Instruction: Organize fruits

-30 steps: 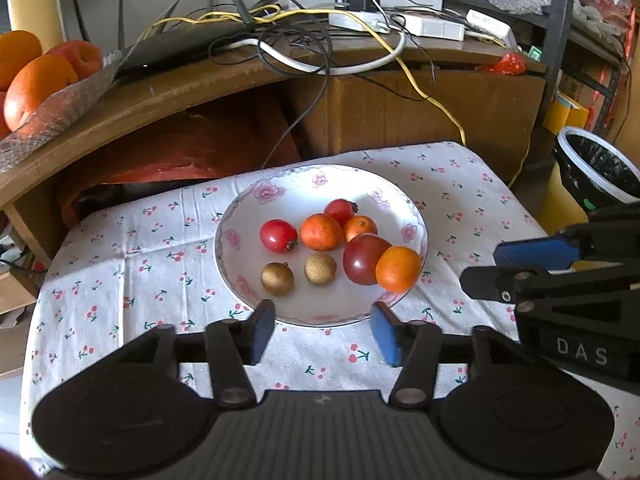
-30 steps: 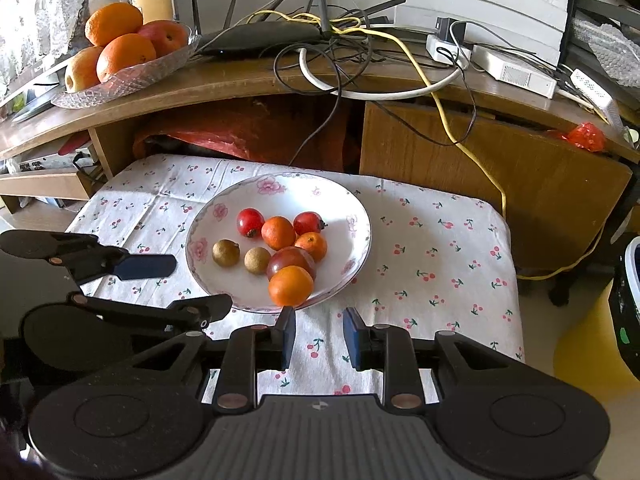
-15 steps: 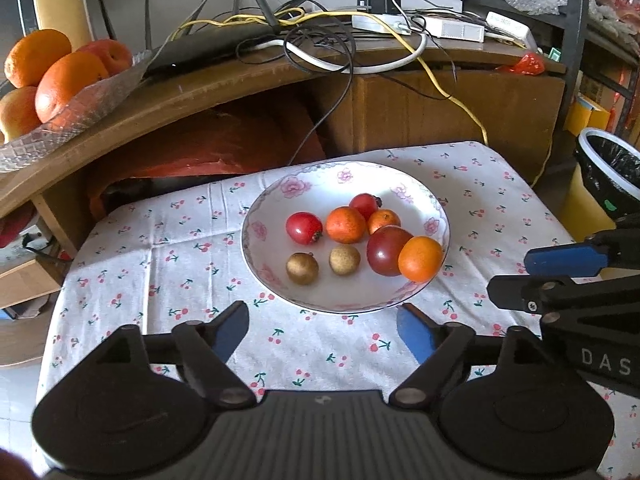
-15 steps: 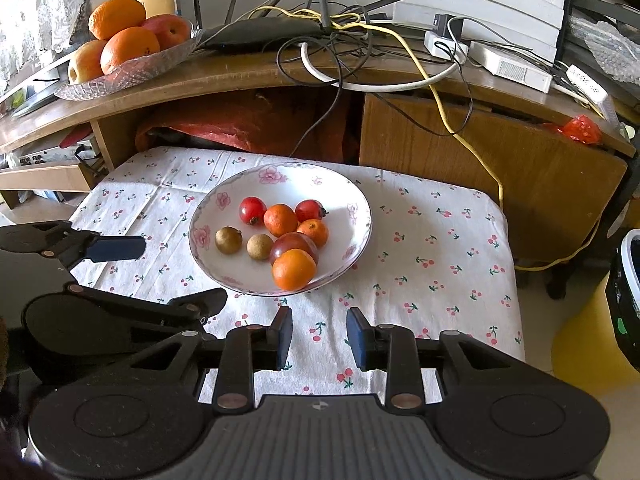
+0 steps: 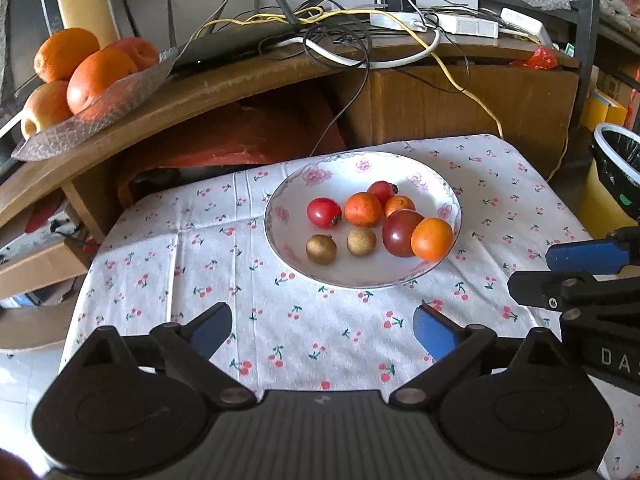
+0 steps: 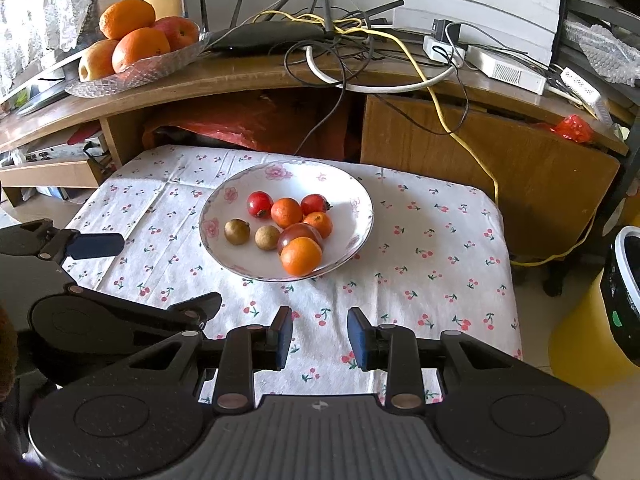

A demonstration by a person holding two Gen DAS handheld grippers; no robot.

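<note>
A white floral bowl (image 5: 400, 166) (image 6: 352, 200) sits on a small table under a cherry-print cloth (image 5: 192, 264) (image 6: 432, 248). It holds several small fruits: red ones (image 5: 323, 212), orange ones (image 5: 431, 239) (image 6: 301, 256), a dark red one (image 5: 398, 232) and two brown ones (image 5: 321, 249) (image 6: 237, 231). My left gripper (image 5: 322, 330) hangs wide open over the cloth in front of the bowl, with nothing in it. My right gripper (image 6: 319, 336) is open by a narrower gap, also short of the bowl and holding nothing.
A wooden desk behind the table carries a glass dish of oranges and apples (image 5: 92, 76) (image 6: 136, 44), a router and tangled cables (image 5: 360, 40). A yellow bin with a black liner (image 5: 616, 168) (image 6: 616, 296) stands to the right of the table.
Both grippers have drawn back from the bowl. The left gripper's fingers have spread much wider and the right gripper's gap has also widened. The fruits have not moved.
</note>
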